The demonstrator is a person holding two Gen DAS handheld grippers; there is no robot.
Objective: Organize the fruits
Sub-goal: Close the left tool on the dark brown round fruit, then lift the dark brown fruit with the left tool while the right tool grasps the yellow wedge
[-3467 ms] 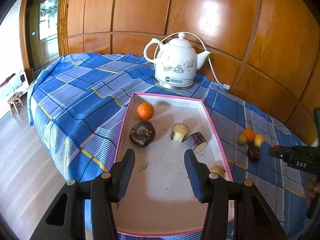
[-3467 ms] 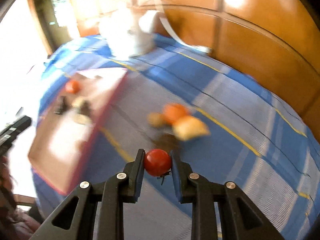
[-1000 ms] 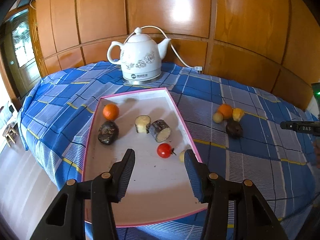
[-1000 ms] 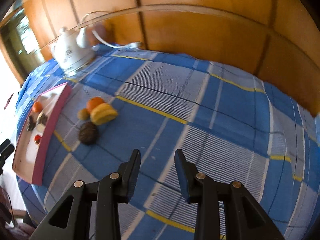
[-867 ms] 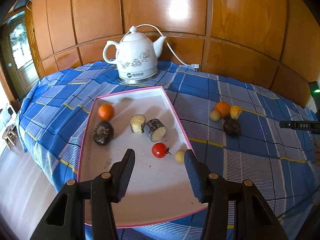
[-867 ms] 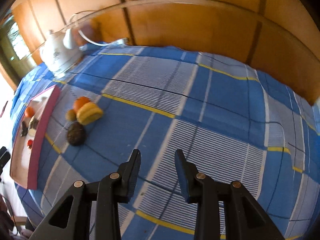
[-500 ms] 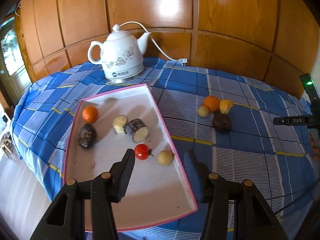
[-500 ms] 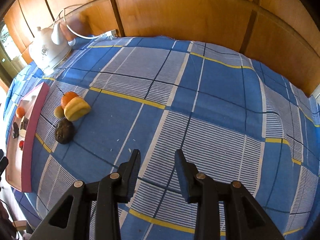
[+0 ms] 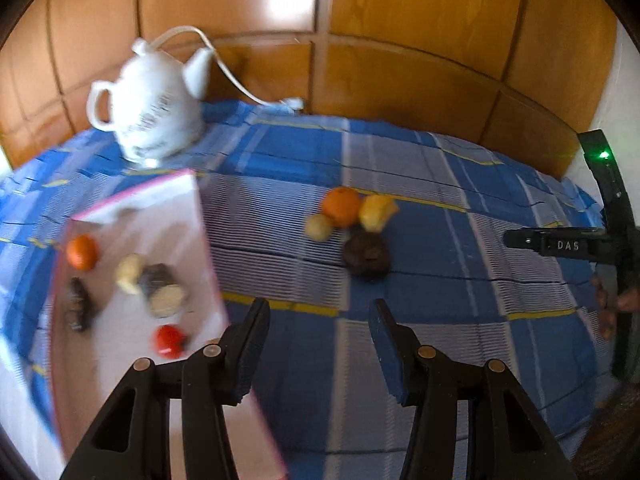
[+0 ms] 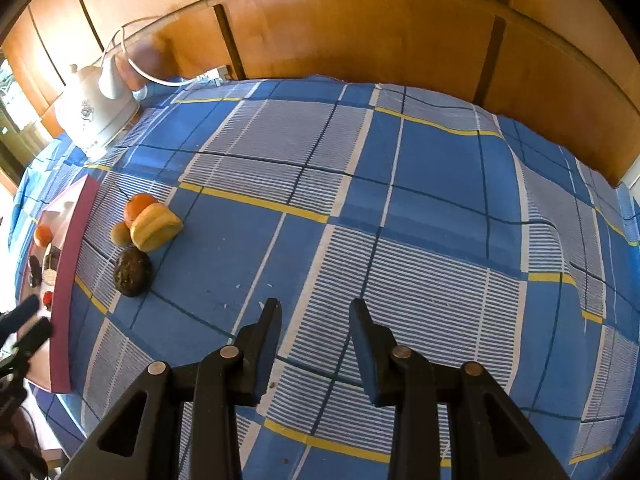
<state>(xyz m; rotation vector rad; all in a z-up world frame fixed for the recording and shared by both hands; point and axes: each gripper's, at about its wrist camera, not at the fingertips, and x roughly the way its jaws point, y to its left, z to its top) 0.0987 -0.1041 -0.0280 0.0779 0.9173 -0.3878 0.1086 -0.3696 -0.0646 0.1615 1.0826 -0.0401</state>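
A pink-rimmed white tray (image 9: 200,216) lies at the left and holds an orange (image 9: 82,252), a red tomato (image 9: 170,340), a dark fruit (image 9: 78,308) and two cut pieces (image 9: 160,290). On the cloth to its right lie an orange (image 9: 341,206), a yellow fruit (image 9: 376,211), a small tan fruit (image 9: 319,226) and a dark round fruit (image 9: 366,255). The same group shows in the right wrist view, with the dark fruit (image 10: 132,271) nearest. My left gripper (image 9: 318,318) is open and empty, pointing between the tray and the group. My right gripper (image 10: 315,314) is open and empty over bare cloth.
A white electric kettle (image 9: 150,114) with its cord stands at the back left against the wooden wall panels (image 9: 400,20). The blue checked cloth (image 10: 420,220) covers the table. The right gripper's body (image 9: 568,244) shows at the right edge of the left wrist view.
My left gripper has swung right, from over the tray towards the loose fruit on the cloth. My right gripper, which earlier held the tomato, has drawn back to the right, open and empty.
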